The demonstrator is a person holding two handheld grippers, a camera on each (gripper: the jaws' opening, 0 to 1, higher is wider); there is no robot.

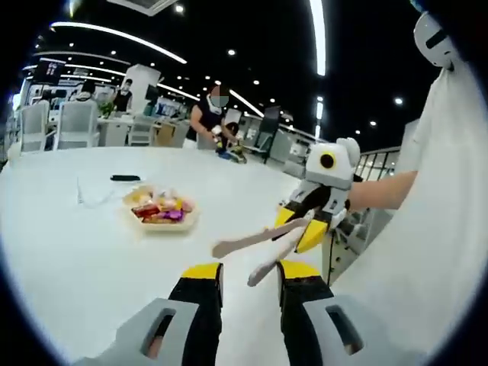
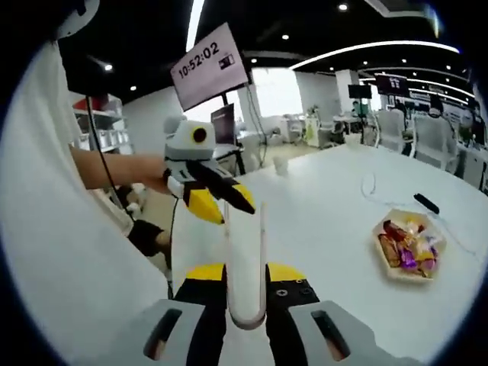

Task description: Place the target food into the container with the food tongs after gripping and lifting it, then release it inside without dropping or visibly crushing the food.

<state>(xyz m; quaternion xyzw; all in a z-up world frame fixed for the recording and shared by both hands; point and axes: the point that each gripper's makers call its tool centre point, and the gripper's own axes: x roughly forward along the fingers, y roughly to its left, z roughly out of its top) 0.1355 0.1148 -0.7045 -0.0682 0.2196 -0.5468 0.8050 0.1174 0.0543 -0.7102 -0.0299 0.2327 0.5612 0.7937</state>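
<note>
My right gripper [image 2: 245, 273] is shut on the bend of a pair of white food tongs [image 2: 244, 244], whose two arms run forward with a small gap between them. In the left gripper view the right gripper [image 1: 300, 227] comes in from the right, and the tongs [image 1: 252, 245] point left toward a pale shallow dish [image 1: 136, 216] of colourful wrapped food [image 1: 162, 209]. My left gripper [image 1: 250, 268] is open with nothing between its yellow-tipped jaws. In the right gripper view the left gripper [image 2: 221, 200] hovers over the table's near corner, and the dish [image 2: 383, 258] with the food [image 2: 408, 242] lies far right.
Everything sits on a large white table [image 1: 76, 259]. Beyond the dish lie a black stick-like object [image 1: 124, 178] and a thin white cable [image 1: 90, 200]. A person [image 1: 207, 116] stands past the far edge, with chairs behind. A screen [image 2: 210, 65] hangs above the table's corner.
</note>
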